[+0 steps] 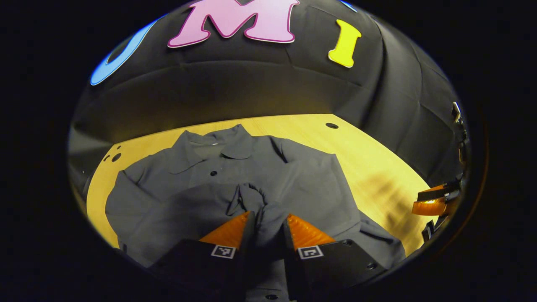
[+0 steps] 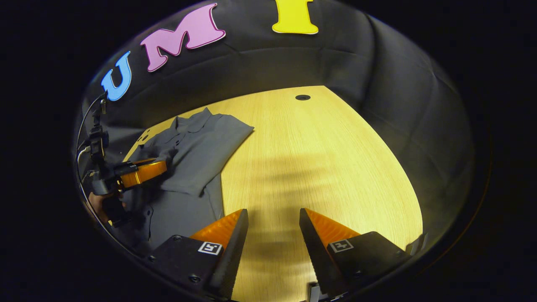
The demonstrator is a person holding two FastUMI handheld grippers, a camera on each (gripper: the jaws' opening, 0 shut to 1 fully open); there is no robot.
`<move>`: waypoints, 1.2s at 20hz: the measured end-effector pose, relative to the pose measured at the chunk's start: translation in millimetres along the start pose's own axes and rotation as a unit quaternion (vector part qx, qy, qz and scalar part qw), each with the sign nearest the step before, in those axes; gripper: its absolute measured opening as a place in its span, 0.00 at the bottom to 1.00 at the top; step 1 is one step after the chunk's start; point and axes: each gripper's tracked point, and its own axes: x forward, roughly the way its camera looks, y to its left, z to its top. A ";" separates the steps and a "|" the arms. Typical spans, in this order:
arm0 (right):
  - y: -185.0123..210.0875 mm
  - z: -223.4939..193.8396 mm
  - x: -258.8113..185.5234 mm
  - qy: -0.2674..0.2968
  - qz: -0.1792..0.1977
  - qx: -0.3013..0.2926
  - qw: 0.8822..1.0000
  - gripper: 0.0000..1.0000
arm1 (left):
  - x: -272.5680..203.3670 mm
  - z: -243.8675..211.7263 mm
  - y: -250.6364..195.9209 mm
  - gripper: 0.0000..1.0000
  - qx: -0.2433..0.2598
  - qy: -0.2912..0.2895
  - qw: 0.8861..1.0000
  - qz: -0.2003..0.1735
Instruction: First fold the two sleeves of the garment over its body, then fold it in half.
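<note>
A grey button-up shirt [image 1: 302, 176] lies flat on the wooden table [image 1: 377, 167], collar at the far side. One sleeve [image 1: 197, 201] lies folded across its body, the cuff bunched at the middle. My left gripper [image 1: 268, 218] is over the shirt's middle, its fingers closed on that bunched cuff. In the right gripper view the shirt [image 2: 201, 151] is at the left, and the left gripper [image 2: 161, 165] hovers low over it, held by a hand [image 2: 100, 203]. My right gripper [image 2: 272, 218] stands open above bare table [image 2: 314, 159], just right of the shirt's edge.
The right gripper [image 1: 419, 203] shows at the far right of the left gripper view, off the shirt. Small round holes sit in the table top [image 1: 331, 125] [image 2: 302, 97]. Black cloth walls close in behind the table. Bare wood stretches right of the shirt.
</note>
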 end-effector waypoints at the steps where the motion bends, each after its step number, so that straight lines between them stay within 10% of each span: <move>1: 0.5 0.6 -2.2 -0.001 -0.001 0.001 1.000 0.77 | -2.0 1.8 -12.1 0.53 -0.004 -0.002 1.000 -0.022; 5: 6.4 0.1 -11.9 -0.008 -0.004 0.003 1.000 0.77 | -17.8 10.5 -33.4 0.95 0.005 -0.019 0.998 -0.065; 16: 48.2 -16.4 -50.7 -0.024 -0.003 0.003 1.000 0.83 | -125.1 -2.0 -37.1 0.96 -0.030 -0.042 0.991 -0.122; 24: 83.4 -53.2 -84.5 -0.010 0.000 0.002 1.000 0.88 | -209.4 -40.7 54.2 0.96 -0.041 -0.050 0.997 -0.048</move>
